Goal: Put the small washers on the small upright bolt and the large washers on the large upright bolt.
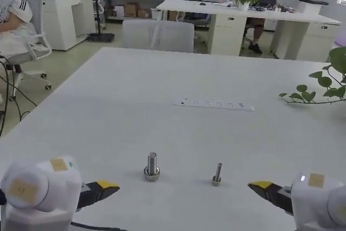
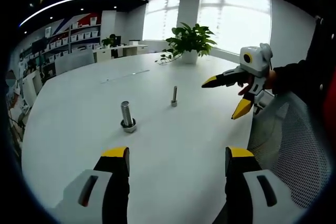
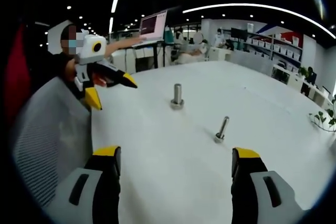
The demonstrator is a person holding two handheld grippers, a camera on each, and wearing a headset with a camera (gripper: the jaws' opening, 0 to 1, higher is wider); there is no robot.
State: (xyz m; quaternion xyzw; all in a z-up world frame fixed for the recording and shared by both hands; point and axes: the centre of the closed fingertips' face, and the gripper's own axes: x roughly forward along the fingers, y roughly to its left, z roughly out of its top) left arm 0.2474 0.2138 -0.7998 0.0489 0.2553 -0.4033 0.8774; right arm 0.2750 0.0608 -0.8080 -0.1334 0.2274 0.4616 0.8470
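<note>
on the surface (image 1: 162,79), large bolt (image 1: 152,166) and small bolt (image 1: 217,174) are seen upright between left tool (image 2: 177,157) and right tool (image 3: 176,157), both spread and empty, and the small bolt could be toppled by a careless jaw.

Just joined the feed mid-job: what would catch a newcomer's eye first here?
Two upright bolts stand apart on the white table: in the head view the large bolt is to the left and the small bolt to the right. The left gripper and right gripper flank them nearer the person, jaws open and holding nothing. Farther back lies a white power strip.
</note>
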